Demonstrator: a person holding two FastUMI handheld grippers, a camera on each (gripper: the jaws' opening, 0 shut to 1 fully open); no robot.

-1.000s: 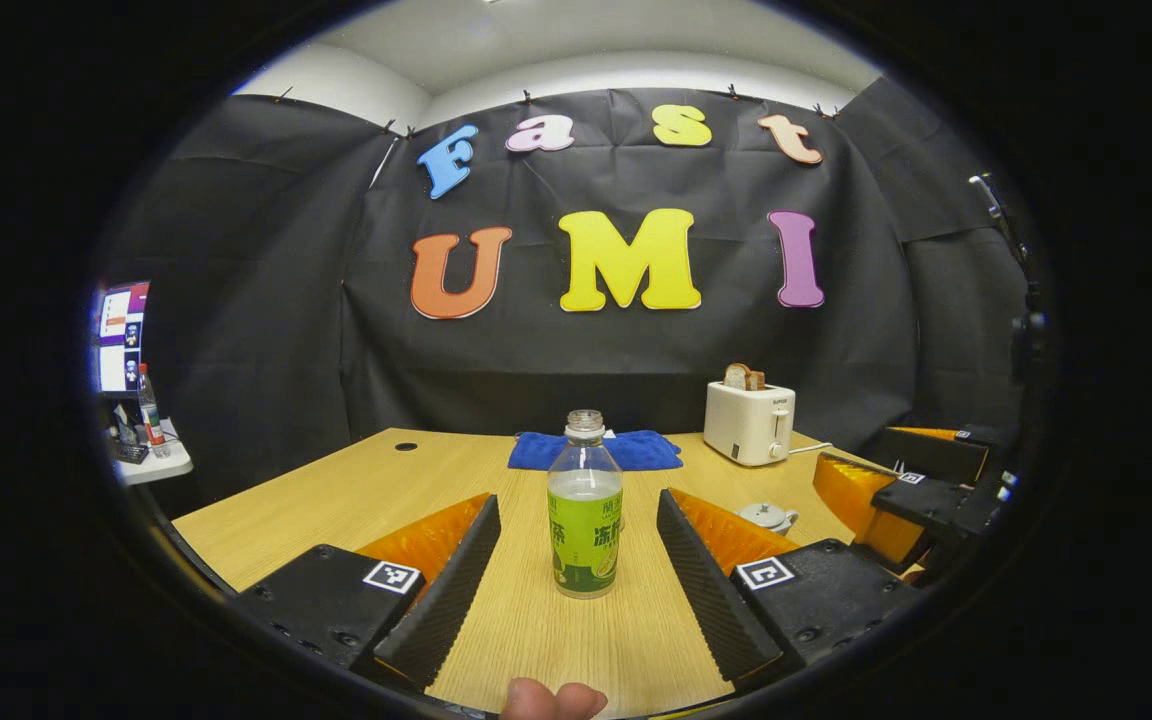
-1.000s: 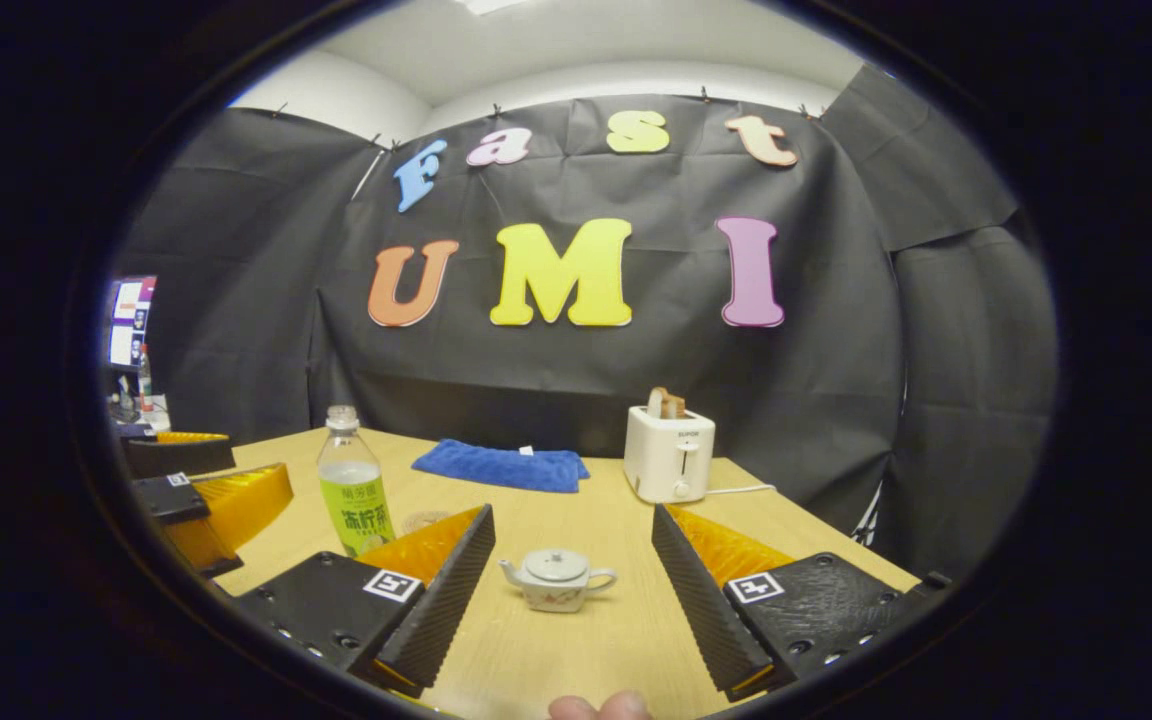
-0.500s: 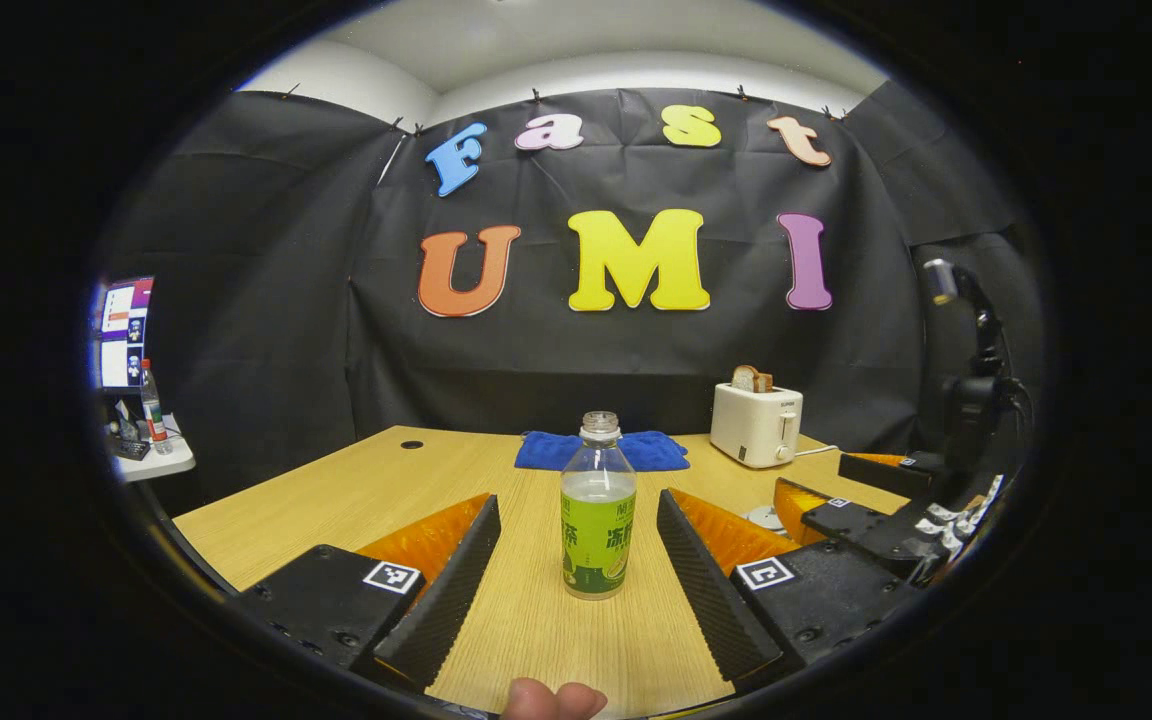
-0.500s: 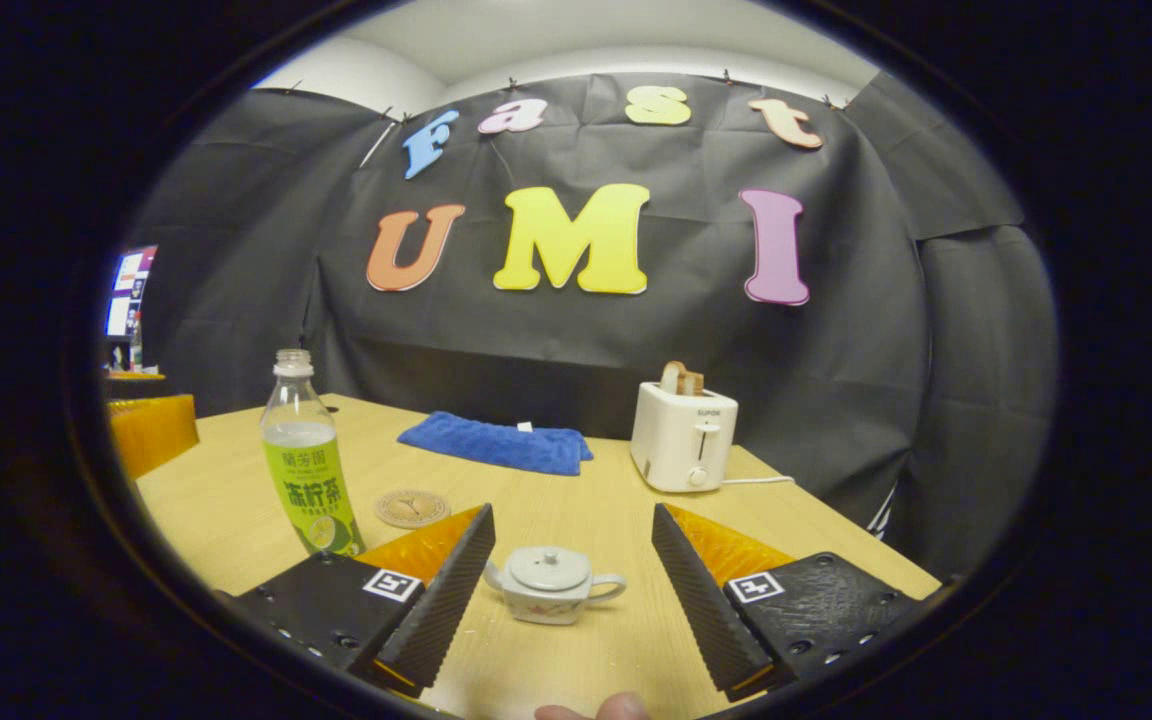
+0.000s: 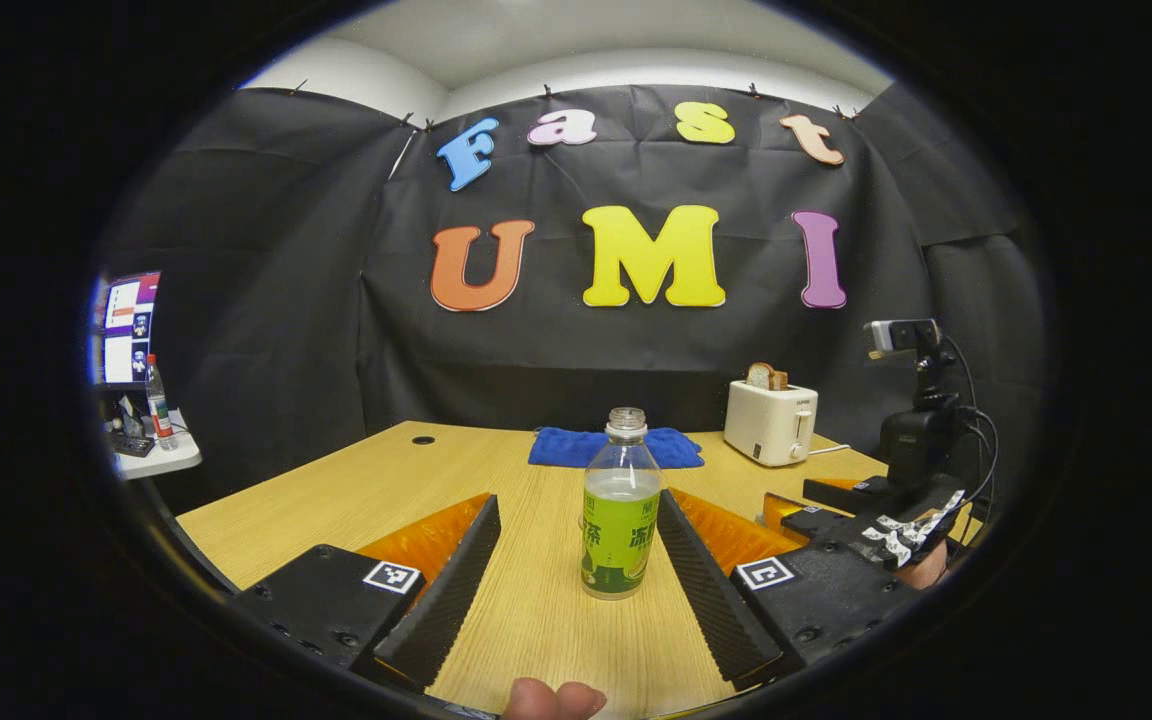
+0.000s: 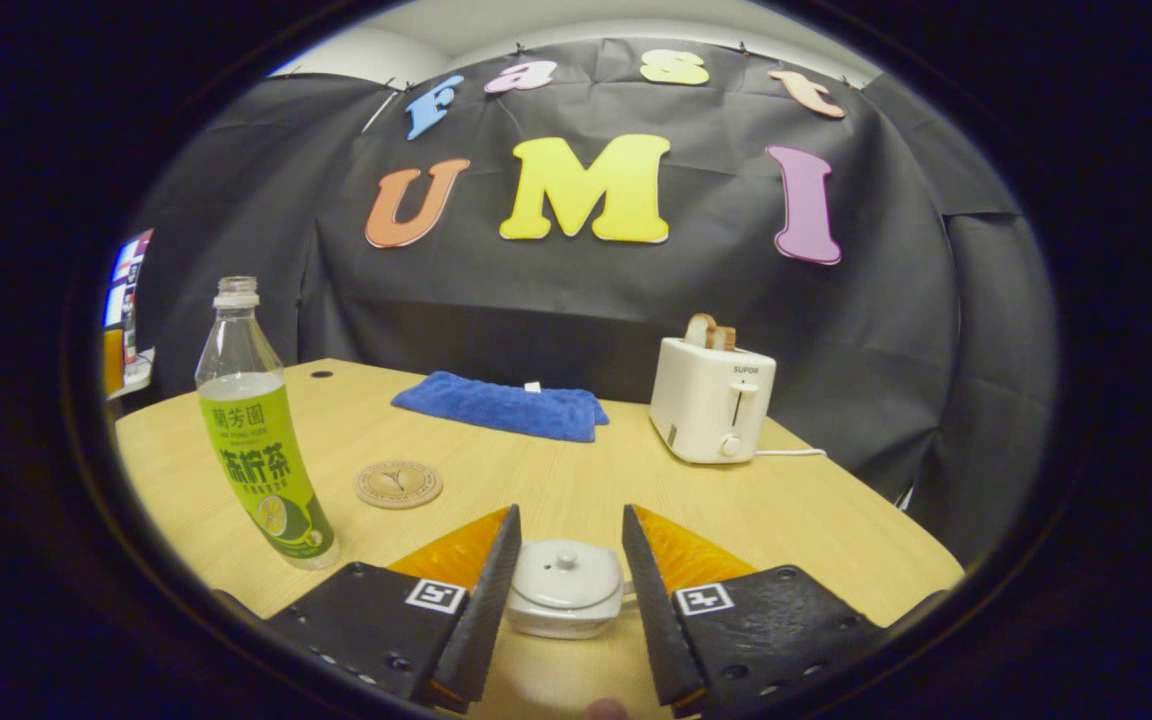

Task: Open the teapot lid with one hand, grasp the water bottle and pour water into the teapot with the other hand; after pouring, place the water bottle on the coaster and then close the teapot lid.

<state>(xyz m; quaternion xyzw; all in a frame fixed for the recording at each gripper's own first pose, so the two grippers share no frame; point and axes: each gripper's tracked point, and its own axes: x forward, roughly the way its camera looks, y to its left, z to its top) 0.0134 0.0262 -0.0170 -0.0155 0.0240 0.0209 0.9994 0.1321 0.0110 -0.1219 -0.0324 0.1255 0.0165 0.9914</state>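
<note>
In the left gripper view the left gripper (image 5: pixel 576 560) has its jaws spread wide, and the water bottle (image 5: pixel 621 520) stands upright on the table (image 5: pixel 356 490) between them, nearer the right-hand finger, with a gap on both sides. Beyond the right-hand finger the right gripper (image 5: pixel 816 500) shows farther off, held by a hand at the edge of the picture. In the right gripper view the right gripper (image 6: pixel 564 590) has its jaws partly closed around the teapot (image 6: pixel 563 603); the fingers flank the pot's body closely, but whether they press on it cannot be told. The lid (image 6: pixel 564 568) sits on the pot, its knob midway between the fingers. The water bottle (image 6: pixel 258 440) stands well left of the jaws, and the coaster (image 6: pixel 398 483) lies ahead of the left-hand finger, apart from both bottle and teapot. Farther ahead are a blue cloth (image 6: pixel 501 406) and a toaster (image 6: pixel 711 398).
</note>
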